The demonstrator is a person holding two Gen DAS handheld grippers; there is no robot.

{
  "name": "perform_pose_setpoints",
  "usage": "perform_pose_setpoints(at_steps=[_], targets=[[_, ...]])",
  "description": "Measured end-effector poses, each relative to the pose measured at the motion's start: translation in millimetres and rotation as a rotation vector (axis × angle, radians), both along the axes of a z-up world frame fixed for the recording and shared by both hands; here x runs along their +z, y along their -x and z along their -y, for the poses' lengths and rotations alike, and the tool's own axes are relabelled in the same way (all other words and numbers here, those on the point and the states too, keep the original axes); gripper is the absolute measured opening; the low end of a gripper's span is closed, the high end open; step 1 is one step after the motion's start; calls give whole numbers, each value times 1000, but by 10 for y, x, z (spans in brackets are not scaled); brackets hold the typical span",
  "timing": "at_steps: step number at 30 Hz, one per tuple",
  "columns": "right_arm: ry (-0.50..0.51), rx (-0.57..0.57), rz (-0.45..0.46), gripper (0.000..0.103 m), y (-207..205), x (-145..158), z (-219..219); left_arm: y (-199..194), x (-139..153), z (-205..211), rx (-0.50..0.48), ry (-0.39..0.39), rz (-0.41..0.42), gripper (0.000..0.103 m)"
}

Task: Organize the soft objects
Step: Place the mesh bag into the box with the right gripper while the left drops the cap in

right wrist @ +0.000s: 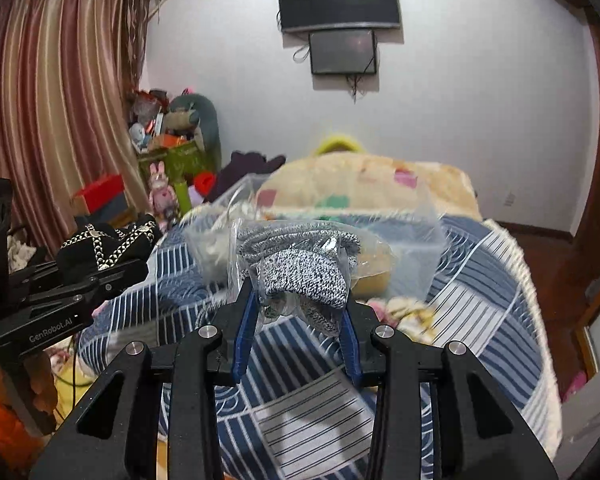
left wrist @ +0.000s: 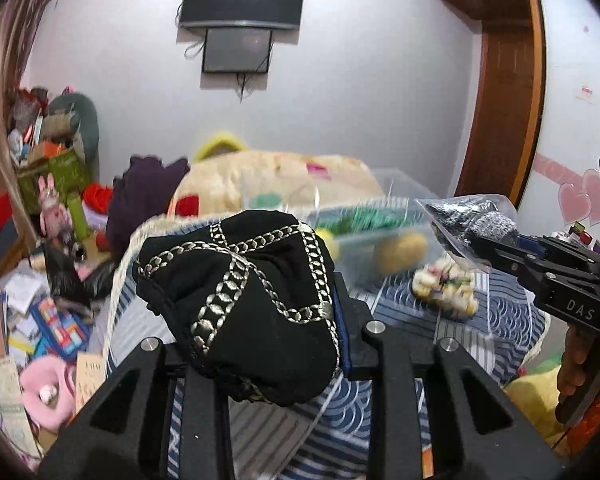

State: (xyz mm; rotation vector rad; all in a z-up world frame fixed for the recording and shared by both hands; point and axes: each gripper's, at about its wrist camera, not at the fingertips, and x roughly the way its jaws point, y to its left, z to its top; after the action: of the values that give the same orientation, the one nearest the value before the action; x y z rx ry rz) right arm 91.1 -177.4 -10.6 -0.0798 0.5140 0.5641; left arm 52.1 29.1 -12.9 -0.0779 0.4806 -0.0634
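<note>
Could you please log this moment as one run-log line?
left gripper: shut on black cloth | right gripper: shut on bagged grey socks | both held above bed | clear bin ahead

1. Two grippers were in view: the left gripper (left wrist: 260,320) at lower centre and the right gripper (right wrist: 300,312) at lower centre of its own camera.
2. One black cloth with silver chain trim (left wrist: 240,292) sat mid-frame.
3. One bagged grey knit item (right wrist: 304,272) sat at centre.
4. One clear plastic bin (right wrist: 416,248) stood right of centre.
5. Two wall screens hung at top centre: a larger screen (right wrist: 338,0) above a smaller screen (right wrist: 342,52).
6. One pink bunny toy (right wrist: 160,192) stood left of centre.
7. One curtain (right wrist: 52,100) filled the upper left.
</note>
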Motion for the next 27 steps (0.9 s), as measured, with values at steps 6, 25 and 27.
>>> perform_pose_setpoints(at_steps=[6,25,27], targets=[[-14,-49,67,34,-96,219,111,-148,274,57,-20,-3,64,29],[-34,-93,105,34,-534,439,41,-775,453,313,-71,-15,59,29],[-19,-90,105,34,-556,426,1,-848,423,330,-75,-6,46,29]])
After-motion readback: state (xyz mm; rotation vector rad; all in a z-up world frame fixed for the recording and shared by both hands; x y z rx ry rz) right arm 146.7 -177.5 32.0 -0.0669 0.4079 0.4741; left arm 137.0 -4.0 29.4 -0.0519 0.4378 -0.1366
